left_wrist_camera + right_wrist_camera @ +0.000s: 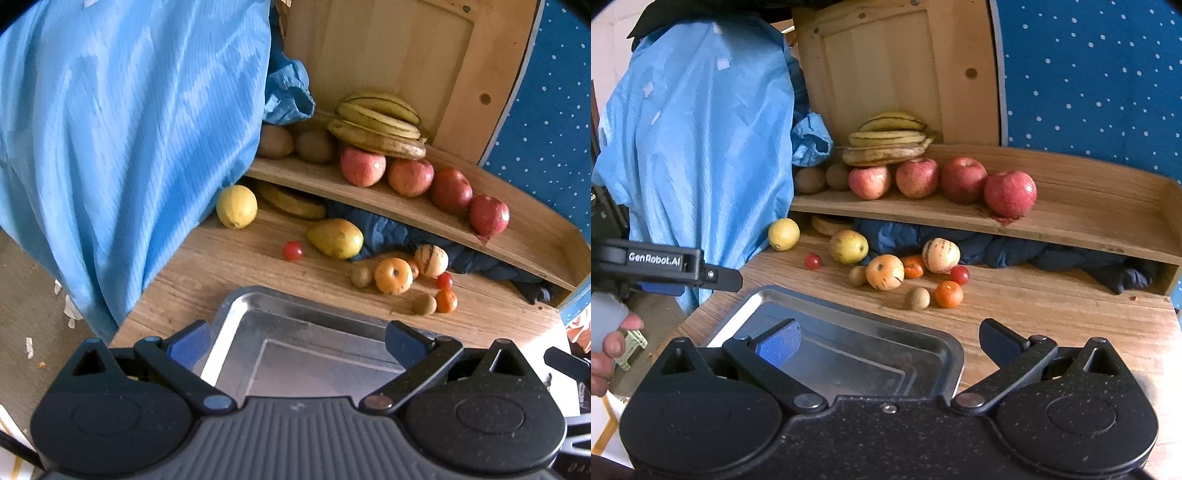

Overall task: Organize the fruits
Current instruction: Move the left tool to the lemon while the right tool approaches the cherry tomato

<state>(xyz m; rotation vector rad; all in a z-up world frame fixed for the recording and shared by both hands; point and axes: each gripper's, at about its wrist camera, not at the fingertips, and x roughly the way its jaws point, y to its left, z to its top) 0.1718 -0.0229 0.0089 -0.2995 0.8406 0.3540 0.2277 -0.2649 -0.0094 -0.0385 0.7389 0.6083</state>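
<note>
The loose fruit lies scattered on the wooden table (1015, 306), between the metal tray (849, 332) at the near edge and the low wooden shelf (1089, 221) along the back edge. A lemon (783, 234) sits near the table's left edge, just in front of the shelf. To its right come a small red tomato (813, 261) and a yellow-green pear (848, 246). Further right is a tight cluster: a pale orange round fruit (885, 271) touching a small brown one (857, 276), an orange fruit (913, 266) half hidden behind, a striped cream melon (940, 255) and a second red tomato (959, 274). Nearer the tray, another brown fruit (918, 298) rests against a tangerine (948, 294).

On the shelf four red apples (918, 178) stand in a row, with a bunch of bananas (888, 142) stacked behind the leftmost apple and two kiwis (809, 180) at the left end. One more banana (291, 201) lies under the shelf, beside a dark blue cloth (1034, 251) stuffed in that gap.

The tray holds nothing. The right gripper (888, 339) hangs over the tray's right end, fingers spread wide and holding nothing. The left gripper (297, 338) is over the same tray, also spread apart with nothing in it; in the right camera it shows from the side at the table's left edge, with a hand (609, 343) below it.

A light blue garment (701, 147) hangs to the left of the table, and a blue dotted wall (1089, 74) stands behind the shelf.
</note>
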